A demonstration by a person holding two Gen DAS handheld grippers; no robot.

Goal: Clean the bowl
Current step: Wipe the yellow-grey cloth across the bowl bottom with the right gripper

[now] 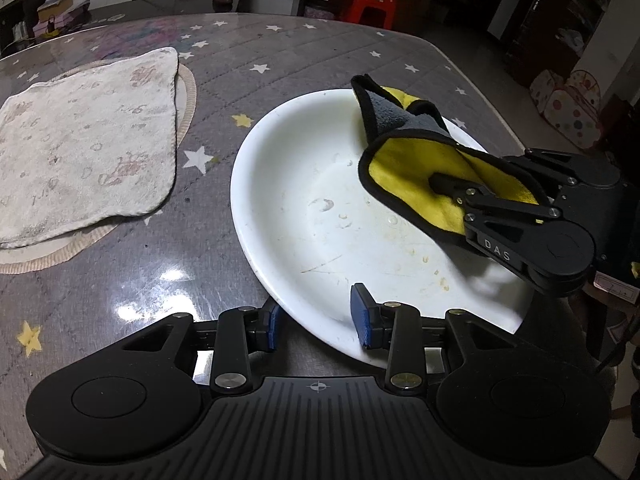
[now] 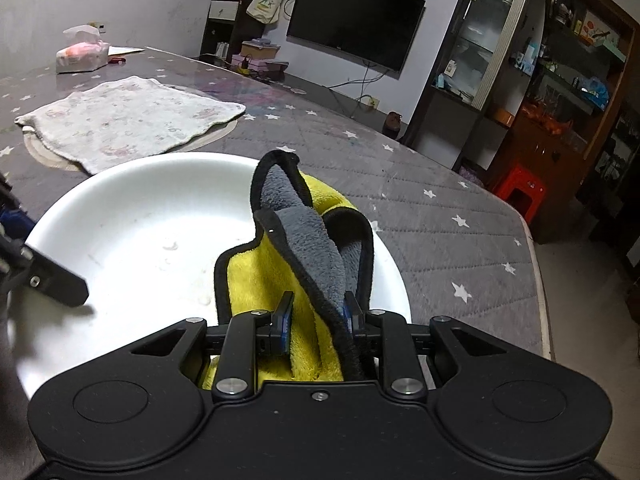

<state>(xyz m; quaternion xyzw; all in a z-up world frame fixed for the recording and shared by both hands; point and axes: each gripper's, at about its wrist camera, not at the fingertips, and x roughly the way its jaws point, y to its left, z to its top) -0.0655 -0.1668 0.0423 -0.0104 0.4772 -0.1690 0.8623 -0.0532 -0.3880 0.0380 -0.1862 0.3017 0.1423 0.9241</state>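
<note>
A grey star-patterned table [image 1: 304,56] carries a white bowl [image 1: 280,184], a pale towel [image 1: 84,140] and a tissue pack [image 2: 82,54].

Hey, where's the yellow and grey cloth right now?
The yellow and grey cloth is clamped in the right hand-held gripper, draped over the right side of the white bowl, opposite the pale towel.

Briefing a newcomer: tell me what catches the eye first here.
A yellow-and-grey cloth, clamped in the right gripper, lies inside a large white bowl on the star-patterned table. The left gripper straddles the bowl's near rim. A pale worn towel lies flat to the bowl's left.
</note>
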